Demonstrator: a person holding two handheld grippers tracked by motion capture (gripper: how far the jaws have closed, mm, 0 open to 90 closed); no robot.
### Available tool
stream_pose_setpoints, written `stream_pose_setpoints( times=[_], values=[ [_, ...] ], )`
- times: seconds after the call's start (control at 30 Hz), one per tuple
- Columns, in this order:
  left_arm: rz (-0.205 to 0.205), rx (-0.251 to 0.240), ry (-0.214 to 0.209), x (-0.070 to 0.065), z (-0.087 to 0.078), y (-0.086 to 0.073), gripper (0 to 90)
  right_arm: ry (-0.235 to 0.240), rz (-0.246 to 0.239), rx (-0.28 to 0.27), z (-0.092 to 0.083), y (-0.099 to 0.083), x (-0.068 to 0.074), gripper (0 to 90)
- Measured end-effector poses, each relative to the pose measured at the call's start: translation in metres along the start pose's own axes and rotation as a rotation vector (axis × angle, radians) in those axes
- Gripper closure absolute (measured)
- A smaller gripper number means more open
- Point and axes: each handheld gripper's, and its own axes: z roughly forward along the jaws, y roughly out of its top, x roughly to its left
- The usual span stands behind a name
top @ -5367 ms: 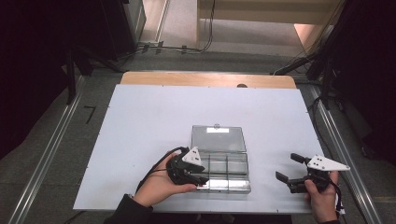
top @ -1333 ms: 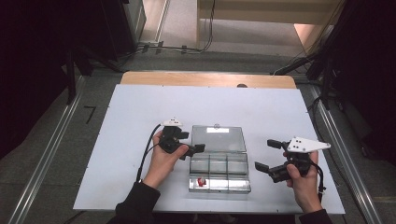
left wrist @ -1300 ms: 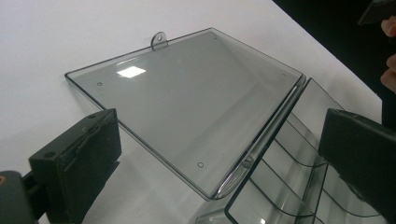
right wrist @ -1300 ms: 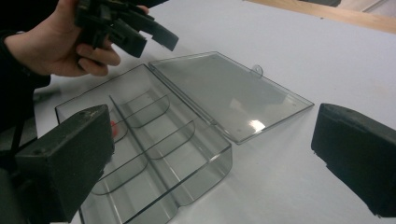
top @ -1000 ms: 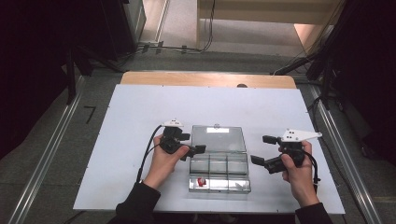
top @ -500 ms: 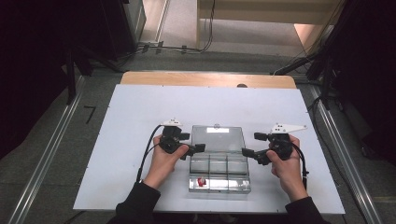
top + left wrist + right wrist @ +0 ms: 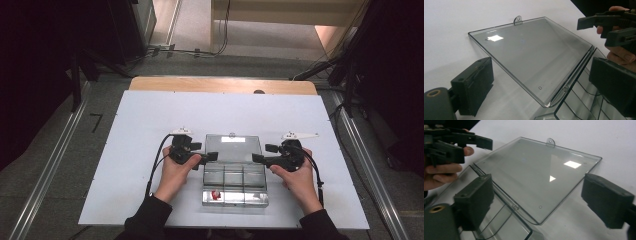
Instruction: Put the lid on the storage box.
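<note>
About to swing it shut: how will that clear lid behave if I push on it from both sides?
The lid looks thin, clear and glossy, so probably light, slightly flexible and slippery under jaws. It joins the compartment box along a hinge, so it should pivot rather than slide. The box looks light too and may shift on the white table.

Organizer box [image 7: 234, 175]: clear smoke-tinted plastic, smooth and glossy. Its lid [image 7: 529, 55] carries a bright lamp reflection. Left tool [image 7: 196, 153] and right tool [image 7: 264, 153]: black hard plastic, matt; pads [image 7: 475, 197] slightly rough and scuffed. Tabletop [image 7: 135, 125]: smooth matt white sheet, with a bare light wood strip [image 7: 220, 85] at its far edge.
</note>
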Motion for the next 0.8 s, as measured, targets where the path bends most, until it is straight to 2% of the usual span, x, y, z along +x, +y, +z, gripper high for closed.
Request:
stream_pose_setpoints(
  times=[0.07,0.17,0.33,0.43,0.7,0.8],
  values=[
    [-0.006,0.010,0.010,0.000,0.002,0.000,9.3,-0.009,0.013,0.009,0.003,-0.001,-0.001,15.0],
    [-0.024,0.016,0.023,0.000,0.004,-0.001,12.6,-0.050,0.043,0.024,0.007,-0.003,-0.001,19.9],
    [-0.038,0.017,0.038,0.000,0.004,-0.001,18.3,-0.038,0.064,0.026,0.009,-0.004,-0.001,24.4],
    [-0.043,0.014,0.046,0.001,0.004,-0.002,24.6,-0.042,0.074,0.021,0.010,-0.005,-0.001,24.6],
    [-0.051,0.020,0.049,0.001,0.006,-0.004,28.7,-0.063,0.111,0.039,0.014,-0.007,-0.002,28.5],
    [-0.056,0.021,0.050,0.001,0.006,-0.004,29.1,-0.063,0.108,0.032,0.015,-0.008,-0.002,27.7]
  ],
)
